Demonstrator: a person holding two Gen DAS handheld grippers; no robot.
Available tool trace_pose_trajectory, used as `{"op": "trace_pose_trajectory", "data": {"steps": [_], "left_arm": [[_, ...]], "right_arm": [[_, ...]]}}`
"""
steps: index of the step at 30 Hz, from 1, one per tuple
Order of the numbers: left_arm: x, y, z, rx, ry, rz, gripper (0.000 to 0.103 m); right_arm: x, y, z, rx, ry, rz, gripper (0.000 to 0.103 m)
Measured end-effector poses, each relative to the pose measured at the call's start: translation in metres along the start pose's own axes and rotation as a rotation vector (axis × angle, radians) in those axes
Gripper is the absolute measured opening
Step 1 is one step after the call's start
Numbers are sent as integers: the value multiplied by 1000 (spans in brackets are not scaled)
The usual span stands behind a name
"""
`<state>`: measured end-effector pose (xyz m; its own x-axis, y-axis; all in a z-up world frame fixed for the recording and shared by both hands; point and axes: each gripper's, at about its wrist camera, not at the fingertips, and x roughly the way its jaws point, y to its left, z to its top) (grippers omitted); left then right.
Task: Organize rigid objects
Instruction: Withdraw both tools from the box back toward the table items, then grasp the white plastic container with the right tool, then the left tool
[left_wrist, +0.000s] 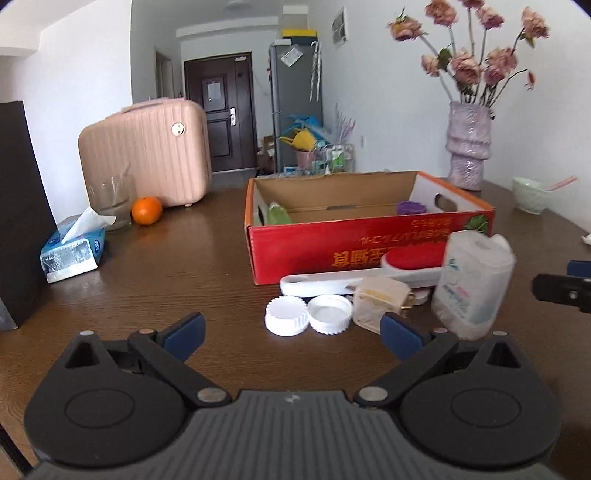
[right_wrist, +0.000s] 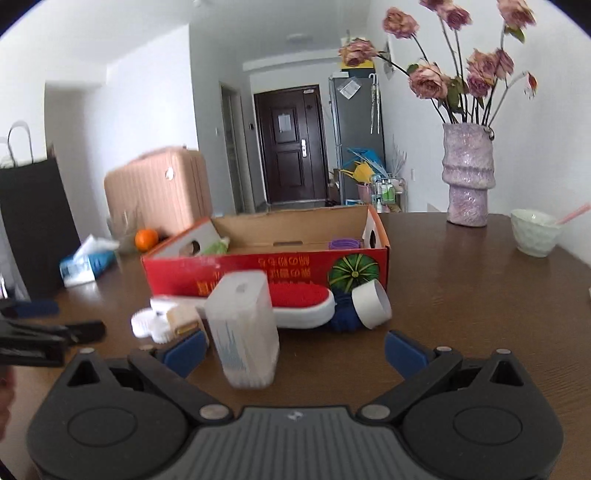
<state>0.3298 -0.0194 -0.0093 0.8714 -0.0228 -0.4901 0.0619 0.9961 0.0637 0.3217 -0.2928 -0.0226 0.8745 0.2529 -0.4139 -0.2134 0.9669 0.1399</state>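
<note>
Blurring the cotton-swab box (right_wrist: 243, 328), motion smears its label unreadable.

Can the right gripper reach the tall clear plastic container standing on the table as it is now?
Probably yes. The right gripper is open, and the clear plastic container stands upright just ahead, toward its left finger, with nothing between them. A slight shift left should centre it.

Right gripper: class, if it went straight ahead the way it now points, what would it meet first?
Probably the translucent plastic container standing just ahead of the open right gripper, slightly left of centre; behind it lies the red-and-white brush. Depth is uncertain.
</note>
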Motion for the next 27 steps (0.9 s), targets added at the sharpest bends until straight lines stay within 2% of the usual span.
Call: {"op": "trace_pose_trajectory", "data": {"steps": [7,10,13,16,18,21,23,25,27], "left_arm": [[41,-3,4,17,49,-26,98],[54,-7,7,-10,91,-58,93],[56,-16,9,-7,60,-56,85],[55,-22,10,-2,37,-134,85],[54,-27,10,20,32,-155,85],[52,-35,9,61,32,-196,85],[52,-39,9,74,19,-205,78],[54,-42,9,74,33,-193,78],[55,-42,10,68,41,-190,78]], "right_arm": [[29,-15,-4,26,63,28,103],[36,-18,-2,39,77,63,103],[45,-19,1,45,86,106,103],[57,-12,6,27,113,118,103],[61,-5,6,4,106,123,101],[67,3,4,-18,105,150,92],[73,6,4,-14,122,170,83],[76,7,6,-6,127,183,77],[77,8,10,-13,120,181,77]]}}
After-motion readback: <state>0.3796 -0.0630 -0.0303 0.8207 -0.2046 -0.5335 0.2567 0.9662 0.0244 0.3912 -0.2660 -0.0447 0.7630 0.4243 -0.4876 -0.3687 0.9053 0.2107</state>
